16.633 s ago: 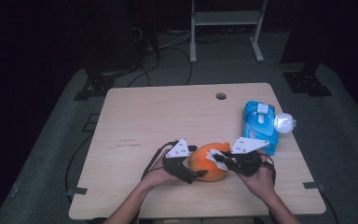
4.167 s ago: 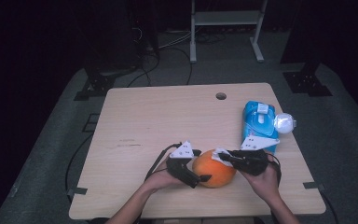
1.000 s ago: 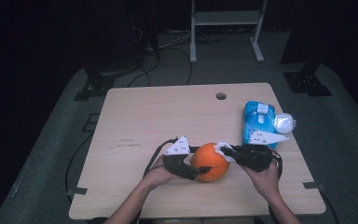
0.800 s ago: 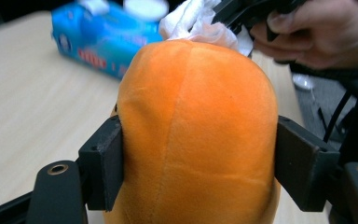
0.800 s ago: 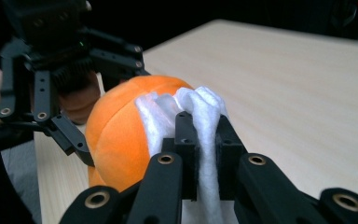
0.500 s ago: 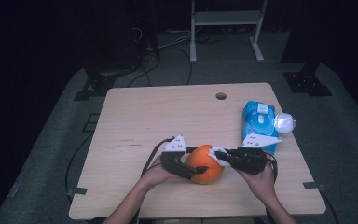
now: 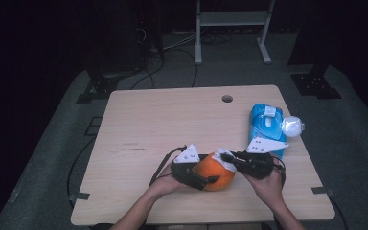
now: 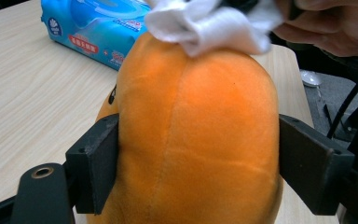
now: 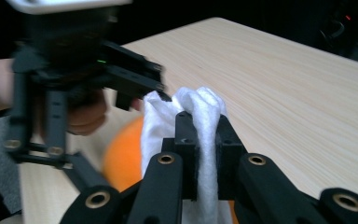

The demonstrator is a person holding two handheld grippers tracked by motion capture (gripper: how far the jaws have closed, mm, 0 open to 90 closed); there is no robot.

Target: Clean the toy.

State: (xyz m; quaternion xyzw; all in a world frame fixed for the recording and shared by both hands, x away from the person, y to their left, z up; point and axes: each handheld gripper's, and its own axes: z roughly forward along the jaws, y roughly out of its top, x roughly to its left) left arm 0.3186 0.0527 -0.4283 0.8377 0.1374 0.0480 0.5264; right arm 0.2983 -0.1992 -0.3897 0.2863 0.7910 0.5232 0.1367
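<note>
Left claw clamps the orange plush toy between both jaws, pads pressed into its sides; jaws have just been opening slightly with the toy between them. Right claw is closed on a white wipe, pinched upright between its jaws and pressed on the toy's top just ahead of the left claw. The high view shows both claws meeting at the toy on the surface, blue wipes pack just beyond the right claw. Left gripper view gives the pack's label, blurred. Toy's face is hidden, its base cut off; the right gripper view is motion-blurred at left.
</note>
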